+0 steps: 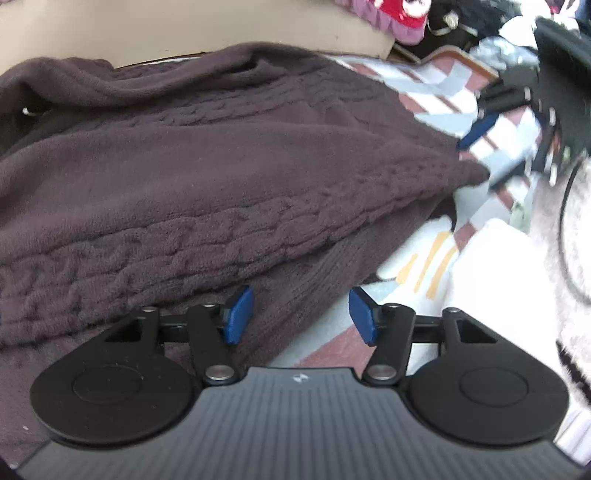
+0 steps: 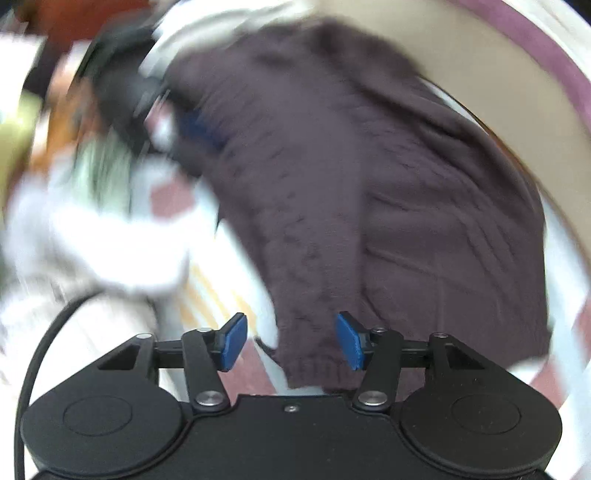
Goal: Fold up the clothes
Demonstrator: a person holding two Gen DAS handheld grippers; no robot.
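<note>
Left wrist view shows the brown cable-knit sweater point(image 1: 207, 177) lying doubled over on a patterned blanket point(image 1: 436, 92). Both the left tool point(image 1: 301, 314) and right tool point(image 2: 291, 339) are spread, holding nothing. Judging by the bulky knit, any grip should take its ribbed hem point(image 2: 314, 363) squarely, both layers together.

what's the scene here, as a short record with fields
garment: dark brown cable-knit sweater, partly folded over itself
surface: patterned cloth in white, grey and maroon under it
left gripper: open, empty, over the sweater's ribbed edge
right gripper: open, empty, over the sweater's hem; its view is blurred
background: pile of other clothes beyond the sweater
fold state: not finished, layers uneven
</note>
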